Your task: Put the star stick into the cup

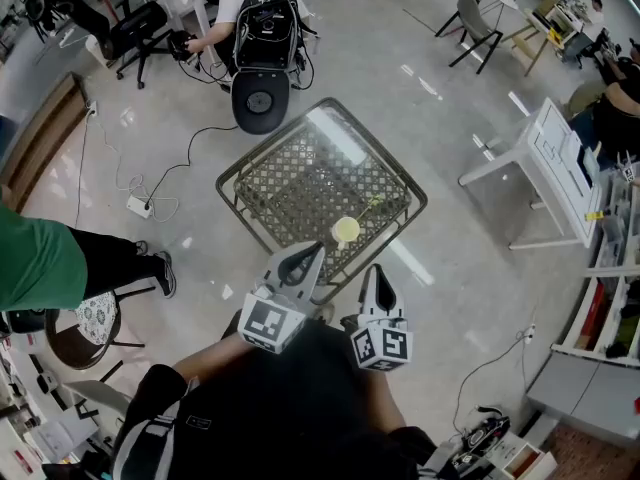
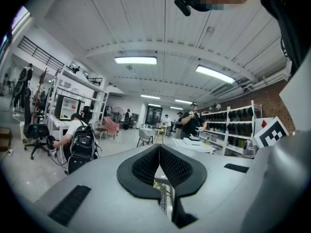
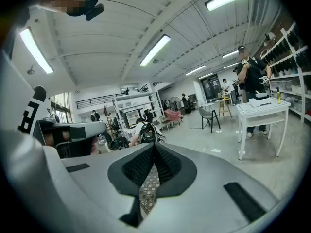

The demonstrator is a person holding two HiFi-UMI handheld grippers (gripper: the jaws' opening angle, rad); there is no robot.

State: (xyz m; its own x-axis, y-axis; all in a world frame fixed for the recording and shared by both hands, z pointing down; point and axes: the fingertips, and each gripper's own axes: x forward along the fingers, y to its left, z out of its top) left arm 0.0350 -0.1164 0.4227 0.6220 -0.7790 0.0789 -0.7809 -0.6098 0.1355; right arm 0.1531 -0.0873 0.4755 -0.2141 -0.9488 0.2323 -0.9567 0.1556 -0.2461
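Observation:
A small yellow cup [image 1: 346, 230] stands near the front edge of the square lattice-topped glass table [image 1: 300, 173]. A thin pale stick [image 1: 373, 206] runs up and to the right from the cup; I cannot tell whether its end is inside the cup. My left gripper [image 1: 316, 252] hangs just left of and nearer than the cup, with its jaws together and nothing between them. My right gripper [image 1: 376, 269] is in front and to the right of the cup, also shut and empty. In the gripper views, the left gripper [image 2: 159, 148] and right gripper [image 3: 154, 148] point up and out over the room.
A black round chair [image 1: 260, 103] stands at the table's far corner, and a seated person with a black backpack [image 1: 266, 18] is beyond it. A power strip [image 1: 138, 205] and its cable lie on the floor at left. A person in green [image 1: 40, 263] stands at left, a white table [image 1: 545, 158] at right.

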